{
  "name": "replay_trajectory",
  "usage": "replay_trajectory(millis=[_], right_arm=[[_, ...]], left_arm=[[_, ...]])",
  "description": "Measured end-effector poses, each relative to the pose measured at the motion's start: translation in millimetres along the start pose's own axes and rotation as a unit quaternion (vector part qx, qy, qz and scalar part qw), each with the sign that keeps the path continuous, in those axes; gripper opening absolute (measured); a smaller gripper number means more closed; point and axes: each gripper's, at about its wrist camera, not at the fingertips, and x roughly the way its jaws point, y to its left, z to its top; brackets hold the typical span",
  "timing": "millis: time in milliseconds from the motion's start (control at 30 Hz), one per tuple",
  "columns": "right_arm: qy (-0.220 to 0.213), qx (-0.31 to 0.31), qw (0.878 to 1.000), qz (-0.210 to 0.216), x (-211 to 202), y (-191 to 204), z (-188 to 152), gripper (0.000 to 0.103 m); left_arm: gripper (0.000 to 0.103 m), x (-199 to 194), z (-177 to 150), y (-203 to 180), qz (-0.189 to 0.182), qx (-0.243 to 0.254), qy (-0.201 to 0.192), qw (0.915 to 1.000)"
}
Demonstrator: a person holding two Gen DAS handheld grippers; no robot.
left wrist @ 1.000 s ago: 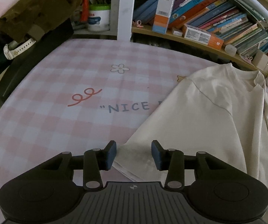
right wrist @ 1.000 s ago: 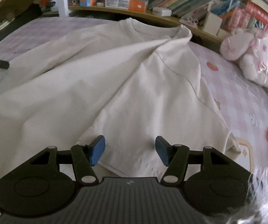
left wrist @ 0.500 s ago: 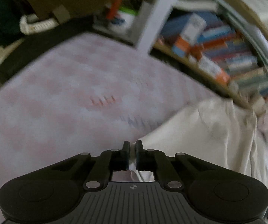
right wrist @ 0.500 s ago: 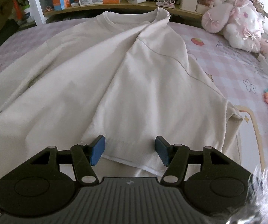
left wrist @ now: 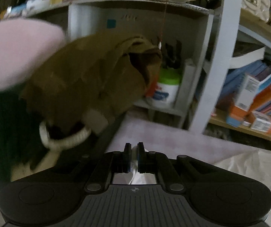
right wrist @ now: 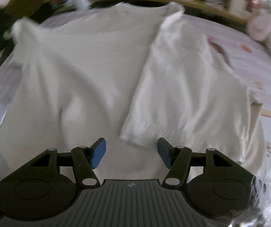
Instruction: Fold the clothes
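A cream shirt [right wrist: 101,60] lies spread on the pink checked bed cover [right wrist: 248,62], collar at the far side, with one sleeve folded across its front and ending just ahead of my right gripper [right wrist: 131,152]. That gripper hovers open over the shirt's lower part, nothing between its blue pads. In the left wrist view my left gripper [left wrist: 134,149] is shut on a pinch of the cream shirt [left wrist: 248,162], which shows white between the jaws and trails off to the lower right.
A brown garment [left wrist: 90,79] and a pink cushion [left wrist: 16,53] are piled at the bed's left. A white shelf post [left wrist: 212,71], a white tub [left wrist: 165,90] and rows of books [left wrist: 263,98] stand behind. A pink plush toy [right wrist: 267,32] sits far right.
My left gripper closed on the shirt's edge and carried it up and toward the bed's left corner, spreading the shirt wider. The right gripper, still open, shifted over the shirt.
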Motion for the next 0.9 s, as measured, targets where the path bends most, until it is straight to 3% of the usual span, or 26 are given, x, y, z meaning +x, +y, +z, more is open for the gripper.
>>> replay_trajectory(millis=[200,267,333,433,500,567,700,800,900], right_arm=[[-0.007,-0.049,0.998,0.024,9,42,10,0.059],[-0.020,-0.050,0.998,0.020,4,41,12,0.061],[-0.029,-0.039,0.999,0.008,-2,32,12,0.061],[-0.040,-0.021,0.999,-0.021,-10,15,9,0.061],[-0.046,-0.008,0.998,-0.044,-14,1,8,0.061],[-0.048,-0.001,0.997,-0.059,-16,-9,5,0.061],[-0.052,0.014,0.995,-0.089,-19,-28,-3,0.061],[-0.057,-0.053,0.994,-0.080,-16,-17,-5,0.060],[-0.066,-0.135,0.987,-0.050,-6,7,0,0.056]], left_arm=[[0.005,11,21,10,0.017,-0.021,-0.020,0.9994],[0.012,12,21,11,0.018,-0.017,-0.009,0.9996],[0.013,10,17,9,0.027,-0.004,0.008,0.9996],[0.022,-12,-4,0,0.034,0.024,-0.002,0.9991],[0.031,-36,-25,-11,0.005,0.026,-0.008,0.9996],[0.049,-60,-55,-28,-0.043,0.025,0.002,0.9987],[0.052,-100,-120,-73,-0.128,0.023,0.053,0.9900],[0.052,-128,-162,-104,-0.165,0.025,0.084,0.9824],[0.052,-149,-190,-133,-0.179,0.035,0.096,0.9786]])
